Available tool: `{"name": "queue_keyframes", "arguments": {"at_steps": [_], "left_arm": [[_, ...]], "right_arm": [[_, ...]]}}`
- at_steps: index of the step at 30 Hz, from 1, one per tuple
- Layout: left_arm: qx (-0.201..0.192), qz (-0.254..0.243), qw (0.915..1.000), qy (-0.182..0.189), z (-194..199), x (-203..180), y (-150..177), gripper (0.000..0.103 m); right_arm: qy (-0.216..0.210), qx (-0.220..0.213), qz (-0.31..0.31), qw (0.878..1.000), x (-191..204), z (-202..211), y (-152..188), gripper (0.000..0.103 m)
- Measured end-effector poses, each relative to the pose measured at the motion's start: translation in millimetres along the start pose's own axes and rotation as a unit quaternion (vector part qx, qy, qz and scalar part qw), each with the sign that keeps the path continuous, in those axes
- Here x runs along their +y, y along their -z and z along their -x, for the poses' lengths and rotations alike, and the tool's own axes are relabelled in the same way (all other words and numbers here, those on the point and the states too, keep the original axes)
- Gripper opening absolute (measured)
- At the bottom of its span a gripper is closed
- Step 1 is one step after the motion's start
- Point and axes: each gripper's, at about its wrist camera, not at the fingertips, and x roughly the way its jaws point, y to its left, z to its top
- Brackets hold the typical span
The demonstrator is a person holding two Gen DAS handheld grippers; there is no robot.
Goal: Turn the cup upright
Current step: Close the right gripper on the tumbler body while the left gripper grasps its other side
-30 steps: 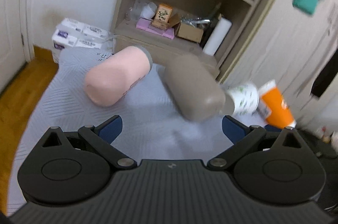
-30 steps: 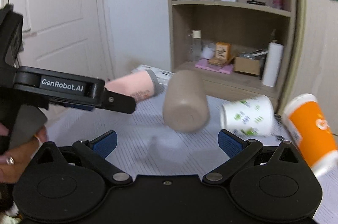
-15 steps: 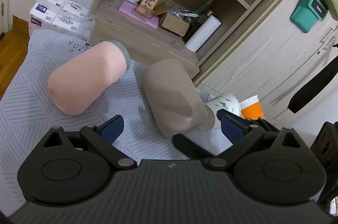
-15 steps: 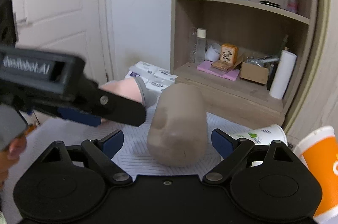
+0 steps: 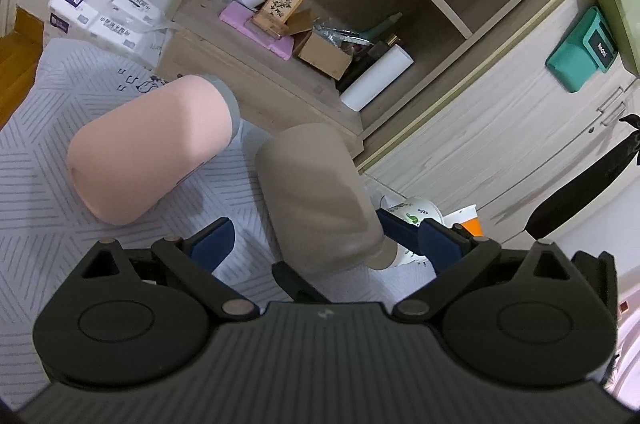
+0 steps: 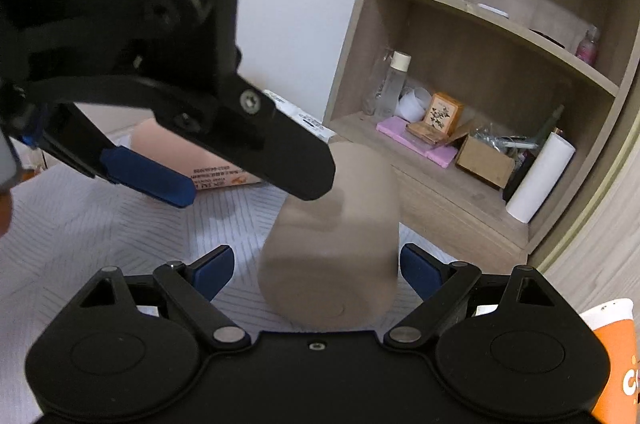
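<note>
Four cups: all on their sides
Right gripper (image 6: 312, 262): moved in; open fingers now straddle tan cup (image 6: 332, 248)
Left gripper (image 5: 326, 238): open

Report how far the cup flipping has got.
Done: nothing; no cup stands upright. In hand: the open right gripper straddles the taupe cup, which lies on its side on the mat. Left: closing, tipping it up, then the pink cup.
</note>
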Motion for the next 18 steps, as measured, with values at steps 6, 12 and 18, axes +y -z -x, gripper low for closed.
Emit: {"name": "queue_keyframes", "arguments": {"at_steps": [6,12,18], "left_arm": [[0.01,0.029,0.9995,-0.005,-8,12,-3,0.099],[0.023,0.037,0.9991,0.001,-3,19,1,0.099],[0.049,0.058,0.9971,0.001,-3,20,13,0.099]], "right_arm": [[0.03,0.001,0.039,0.999,11,-2,2,0.083],[0.035,0.006,0.019,0.999,18,14,5,0.083],[0.028,0.004,0.026,0.999,36,38,17,0.083]]}}
